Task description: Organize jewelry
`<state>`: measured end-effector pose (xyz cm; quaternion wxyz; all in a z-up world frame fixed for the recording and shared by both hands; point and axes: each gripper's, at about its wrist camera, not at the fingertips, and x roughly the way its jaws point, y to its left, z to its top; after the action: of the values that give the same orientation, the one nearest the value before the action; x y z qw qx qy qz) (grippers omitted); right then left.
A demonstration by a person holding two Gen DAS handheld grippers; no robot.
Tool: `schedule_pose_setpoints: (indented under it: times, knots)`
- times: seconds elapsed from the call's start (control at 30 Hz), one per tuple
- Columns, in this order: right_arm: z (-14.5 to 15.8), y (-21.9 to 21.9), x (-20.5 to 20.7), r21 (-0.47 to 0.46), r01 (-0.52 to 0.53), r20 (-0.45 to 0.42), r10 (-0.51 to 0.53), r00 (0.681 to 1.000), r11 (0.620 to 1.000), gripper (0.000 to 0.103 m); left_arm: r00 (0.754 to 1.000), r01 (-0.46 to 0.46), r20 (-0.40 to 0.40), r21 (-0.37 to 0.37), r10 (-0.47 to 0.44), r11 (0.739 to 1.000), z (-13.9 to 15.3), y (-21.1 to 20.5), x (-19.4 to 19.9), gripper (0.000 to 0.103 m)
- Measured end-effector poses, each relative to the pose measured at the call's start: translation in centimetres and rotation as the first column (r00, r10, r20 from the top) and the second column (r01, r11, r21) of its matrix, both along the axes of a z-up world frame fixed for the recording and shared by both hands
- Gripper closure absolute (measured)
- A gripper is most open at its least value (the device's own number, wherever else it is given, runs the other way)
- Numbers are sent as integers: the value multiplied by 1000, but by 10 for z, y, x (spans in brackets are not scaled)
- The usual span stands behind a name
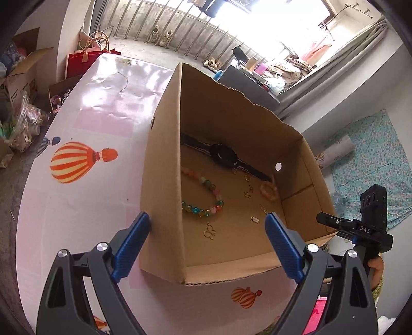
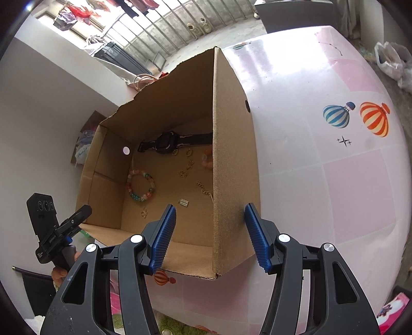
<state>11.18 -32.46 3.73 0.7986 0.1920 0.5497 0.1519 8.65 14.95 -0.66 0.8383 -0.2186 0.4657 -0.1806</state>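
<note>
A glossy pink balloon-printed surface [image 1: 85,185] stands near a barred bright window [image 1: 257,23]. On it, an open brown cardboard box [image 1: 164,165] holds a black wristwatch [image 1: 223,155] lying lengthwise along its far wall, with a multicoloured beaded bracelet [image 1: 206,195] nearer. The left gripper [image 1: 207,234] and right gripper [image 2: 209,221] each gape, empty, astride a box wall.

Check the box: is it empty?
Not empty. On the box floor lie a watch, bead bracelet and small gold charms.
</note>
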Motion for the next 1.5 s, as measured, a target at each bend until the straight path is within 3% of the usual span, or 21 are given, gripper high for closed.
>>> schedule_pose_setpoints:
  times: [0.37,0.53,0.6,0.73,0.87,0.93,1.23,1.33,1.5]
  knots:
    - [-2,-8,-17,37,-13,4,13,1000,999,47,1000,-15,-11,-22,14,1000,-1,4,-42,15]
    - [-2,-25,-16,82,2,23,-4,1000,997,47,1000,-10,27,16,9,1000,-2,2,-47,15]
    - [-2,-32,-21,93,24,37,-27,999,995,47,997,-24,77,62,19,998,0,1,-53,14]
    - [22,-36,-46,14,82,159,-84,984,997,39,981,-88,184,175,56,981,13,-2,-72,14]
    - [51,-34,-87,-132,152,322,-102,941,980,30,956,-179,273,261,105,949,31,0,-97,10]
    - [61,-31,-108,-159,166,386,-93,918,973,24,939,-216,323,293,116,931,42,-1,-111,7]
    - [80,25,-133,-236,162,533,-12,846,958,8,892,-316,430,382,135,868,76,-31,-139,6]
    - [82,40,-134,-278,160,539,16,842,947,8,905,-313,403,408,138,858,77,-41,-135,6]
    - [73,57,-132,-371,179,498,33,866,911,8,948,-276,261,388,183,879,63,-48,-121,6]
